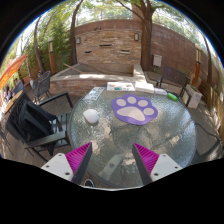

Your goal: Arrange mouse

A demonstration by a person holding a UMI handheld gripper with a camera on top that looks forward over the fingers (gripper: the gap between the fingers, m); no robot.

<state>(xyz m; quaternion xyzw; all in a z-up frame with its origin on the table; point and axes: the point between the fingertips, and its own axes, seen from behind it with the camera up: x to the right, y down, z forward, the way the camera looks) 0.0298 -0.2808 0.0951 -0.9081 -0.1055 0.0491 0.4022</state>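
Note:
A white computer mouse (91,117) lies on the left part of a round glass table (170,132), beyond my left finger. To its right rests a purple paw-shaped mouse mat (134,109) with white toe marks, farther across the glass. My gripper (114,157) hovers over the table's near edge, open, with nothing between its fingers. Both magenta pads (79,156) show at the bottom, spread wide apart. The mouse sits off the mat, a short gap to the mat's left.
Black metal chairs (36,124) stand left of the table and another chair (172,79) stands behind it. A stone bench and brick wall (110,45) run along the back. Small objects lie at the table's far right (190,96).

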